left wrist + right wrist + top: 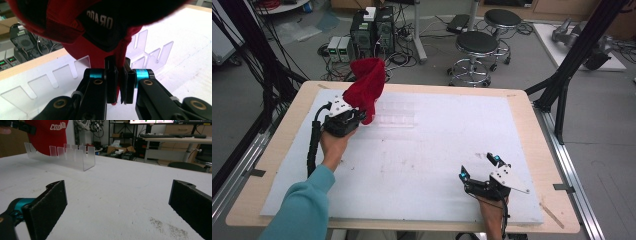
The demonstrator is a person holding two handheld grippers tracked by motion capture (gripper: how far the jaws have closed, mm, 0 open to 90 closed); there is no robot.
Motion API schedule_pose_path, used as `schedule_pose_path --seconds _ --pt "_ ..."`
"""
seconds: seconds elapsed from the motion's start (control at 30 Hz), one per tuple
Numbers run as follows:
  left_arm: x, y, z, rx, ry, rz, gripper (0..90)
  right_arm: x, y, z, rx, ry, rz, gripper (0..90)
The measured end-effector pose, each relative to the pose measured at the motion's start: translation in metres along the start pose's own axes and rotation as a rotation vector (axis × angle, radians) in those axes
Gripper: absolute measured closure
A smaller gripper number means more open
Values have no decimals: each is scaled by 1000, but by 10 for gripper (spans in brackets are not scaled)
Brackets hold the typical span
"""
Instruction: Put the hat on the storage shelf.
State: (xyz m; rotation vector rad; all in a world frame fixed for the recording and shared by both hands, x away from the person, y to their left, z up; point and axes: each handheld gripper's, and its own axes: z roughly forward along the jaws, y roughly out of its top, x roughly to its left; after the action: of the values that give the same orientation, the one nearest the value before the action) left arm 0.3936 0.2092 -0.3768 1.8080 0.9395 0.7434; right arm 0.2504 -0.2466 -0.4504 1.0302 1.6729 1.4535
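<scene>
High view shows the left gripper (pixel 357 116) clamped on a red fabric cap (pixel 367 85) above the clear slotted acrylic rack (pixel 396 116), probably about to lower it there, while the right gripper (pixel 480 167) waits wide open.

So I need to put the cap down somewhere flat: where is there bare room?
The white mat lies bare between the clear slotted rack and the right gripper, and along its far right. It is crowded at the far left, where the left gripper holds the red cap by the rack.
</scene>
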Motion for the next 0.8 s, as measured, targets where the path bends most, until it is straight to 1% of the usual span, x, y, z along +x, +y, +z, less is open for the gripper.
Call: schedule_pose_path --seconds 0.03,0.07,0.13,0.2,0.23,0.27,0.3,0.33,0.37,0.4,0.43,0.47,0.5,0.53,0.57,0.6,0.63,0.67,0.7,0.73,0.77,0.8 --pt "1 0 0 6 -2 -7 845 0 0 0 -1 1 -2 5" --pt "1 0 -2 15 -5 -20 809 -1 0 0 -3 2 -2 5" --pt "1 0 -2 14 -9 -24 756 -1 0 -1 -6 3 3 5" --pt "-1 1 -4 23 1 -27 644 -1 -1 -1 -8 3 3 5" --pt "-2 2 -4 27 0 -33 611 0 -1 -1 -10 2 1 5" --pt "-2 2 -5 36 8 -32 611 0 -1 -1 -10 2 1 5" --pt "-3 2 -6 45 22 -37 552 0 -1 -1 -12 6 -2 5" --pt "-3 3 -8 70 26 -39 532 0 -1 -1 -11 7 2 5" --pt "-3 3 -9 77 28 -45 503 -1 -1 -1 -16 7 -6 5" --pt "-3 3 -9 77 28 -45 447 0 -1 -1 -16 7 -4 5" --pt "-3 3 -10 81 35 -52 447 0 -1 -1 -16 7 -4 5" --pt "-3 3 -13 89 27 -73 278 -1 -1 -1 -19 8 -9 5" --pt "-3 3 -13 89 27 -73 223 -1 -1 -1 -19 8 -9 5" --pt "-3 4 -15 87 25 -75 186 -1 -1 -2 -15 10 -5 5" --pt "-3 4 -18 82 19 -74 186 -1 -1 -2 -15 10 -5 5" --pt "-3 2 -26 38 14 -64 142 -1 -1 -2 -14 11 -2 5" --pt "-3 2 -26 38 14 -64 136 -1 -1 -2 -14 11 -2 5" --pt "-2 -3 -36 12 -5 -44 131 -1 -1 -2 -16 10 1 5" --pt "-2 -3 -36 12 -5 -44 116 -1 -1 -2 -16 10 1 5" --pt "-1 -7 -41 14 -19 -44 116 -1 -1 -2 -17 11 1 5" --pt "3 -16 -52 -15 -63 -37 107 -1 -1 -2 -18 13 4 5" --pt "5 -21 -58 -24 -75 -25 106 -2 -1 -2 -22 12 -2 5"
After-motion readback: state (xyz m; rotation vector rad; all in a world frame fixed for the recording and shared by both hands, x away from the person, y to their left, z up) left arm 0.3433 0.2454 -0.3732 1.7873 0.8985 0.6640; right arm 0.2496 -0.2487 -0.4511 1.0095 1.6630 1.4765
